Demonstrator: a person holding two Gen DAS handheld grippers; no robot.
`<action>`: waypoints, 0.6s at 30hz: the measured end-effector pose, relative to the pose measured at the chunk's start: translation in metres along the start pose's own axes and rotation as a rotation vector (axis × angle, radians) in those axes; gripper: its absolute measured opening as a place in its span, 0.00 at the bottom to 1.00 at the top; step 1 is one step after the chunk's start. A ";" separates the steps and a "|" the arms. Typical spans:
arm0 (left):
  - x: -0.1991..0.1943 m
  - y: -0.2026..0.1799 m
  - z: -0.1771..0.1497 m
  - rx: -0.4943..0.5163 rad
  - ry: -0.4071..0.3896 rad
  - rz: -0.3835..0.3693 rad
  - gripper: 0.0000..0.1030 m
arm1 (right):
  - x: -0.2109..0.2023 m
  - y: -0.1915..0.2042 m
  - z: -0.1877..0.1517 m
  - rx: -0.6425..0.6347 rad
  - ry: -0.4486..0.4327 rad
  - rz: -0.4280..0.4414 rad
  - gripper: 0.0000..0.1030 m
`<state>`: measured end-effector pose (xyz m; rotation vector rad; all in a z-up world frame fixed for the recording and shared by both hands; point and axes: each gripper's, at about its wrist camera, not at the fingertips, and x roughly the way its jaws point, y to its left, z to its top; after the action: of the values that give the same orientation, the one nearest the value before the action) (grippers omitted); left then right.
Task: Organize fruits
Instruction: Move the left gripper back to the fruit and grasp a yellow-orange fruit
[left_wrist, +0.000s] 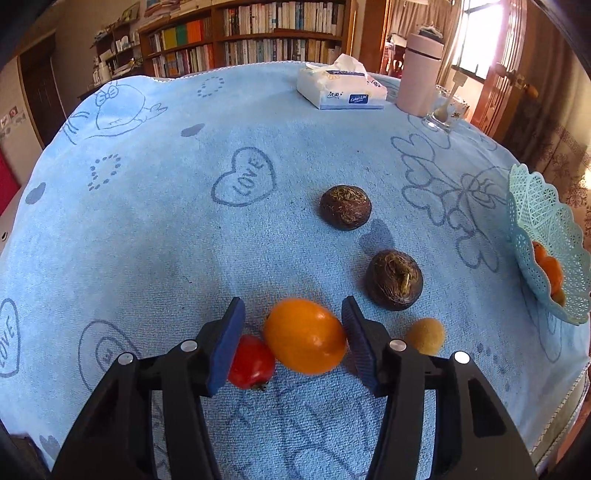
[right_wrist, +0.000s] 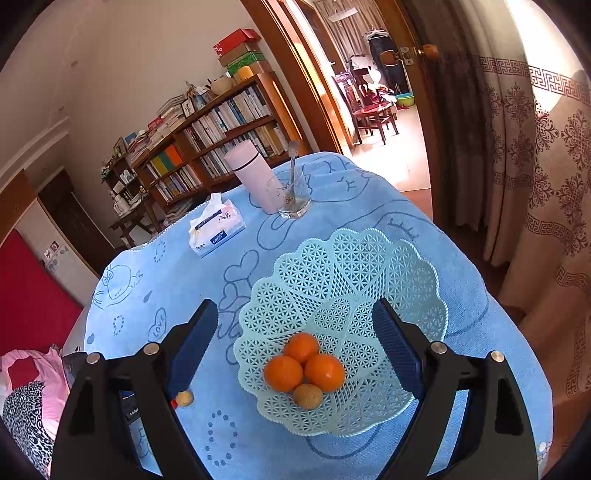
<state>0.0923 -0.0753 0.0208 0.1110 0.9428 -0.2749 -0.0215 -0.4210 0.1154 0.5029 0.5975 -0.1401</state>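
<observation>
In the left wrist view my left gripper is open around an orange fruit on the blue towel; its right pad is at the fruit, its left pad stands apart. A small red fruit lies against the orange, by the left pad. Two dark brown hairy fruits lie beyond, and a small tan fruit lies to the right. In the right wrist view my right gripper is open and empty above a mint lattice basket holding three oranges and a tan fruit. The basket also shows at the left view's right edge.
A tissue box, a pink flask and a glass with a spoon stand at the table's far side. The blue towel covers the table. A small tan fruit lies left of the basket. Bookshelves stand behind.
</observation>
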 end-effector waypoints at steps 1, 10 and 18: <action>0.000 -0.002 -0.002 0.010 0.003 0.003 0.53 | 0.001 0.000 0.000 -0.001 0.002 0.000 0.84; -0.006 -0.005 -0.012 0.050 0.015 -0.001 0.51 | -0.001 0.003 -0.001 -0.008 0.001 0.002 0.84; -0.010 -0.002 -0.010 0.007 0.002 -0.034 0.41 | 0.000 0.007 -0.003 -0.022 0.006 0.009 0.84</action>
<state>0.0786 -0.0738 0.0230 0.1017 0.9463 -0.3100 -0.0209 -0.4136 0.1167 0.4845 0.6017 -0.1232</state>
